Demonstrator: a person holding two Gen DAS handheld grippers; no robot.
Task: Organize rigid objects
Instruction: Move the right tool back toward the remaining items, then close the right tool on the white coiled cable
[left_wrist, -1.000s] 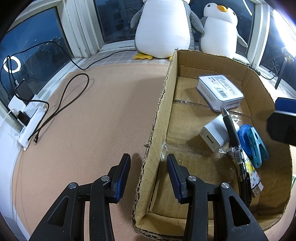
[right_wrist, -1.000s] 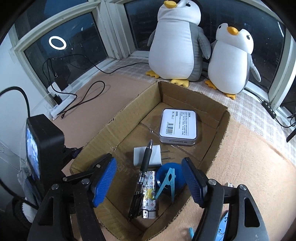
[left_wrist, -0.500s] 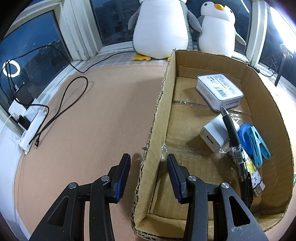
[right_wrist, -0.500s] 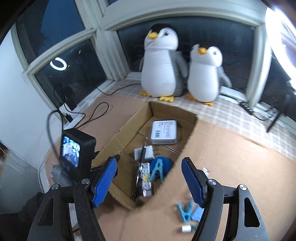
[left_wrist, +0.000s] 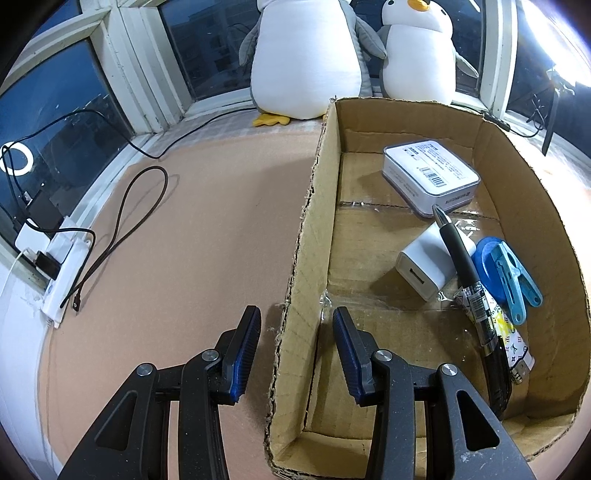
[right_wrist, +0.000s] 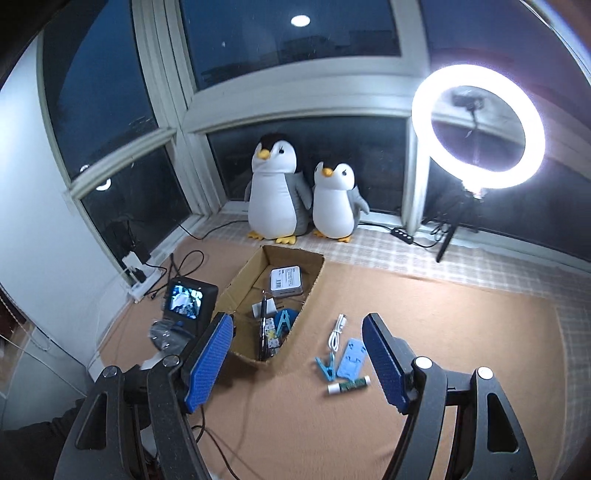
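A cardboard box (left_wrist: 314, 236) lies on the brown floor mat. It holds a white tin (left_wrist: 430, 173), a white charger (left_wrist: 424, 269), a black pen (left_wrist: 465, 266) and a blue clip (left_wrist: 513, 280). My left gripper (left_wrist: 295, 312) straddles the box's near left wall, pads apart and not visibly touching it. My right gripper (right_wrist: 298, 317) hangs high above the mat, open and holding nothing. On the mat right of the box (right_wrist: 240, 280) lie a white cable (right_wrist: 337, 332), a blue clip (right_wrist: 327, 367), a light blue flat piece (right_wrist: 352, 358) and a small white-and-green tube (right_wrist: 349, 386).
Two plush penguins (right_wrist: 275, 199) sit on the window ledge behind the box. A lit ring light (right_wrist: 478, 125) stands at the right. A power strip (left_wrist: 61, 273) with black cables lies by the left wall. The left gripper's camera screen (right_wrist: 188, 299) shows left of the box.
My right gripper has risen and drawn back from over the box, so its view now takes in the whole corner. It has left the left wrist view. The left gripper stayed put.
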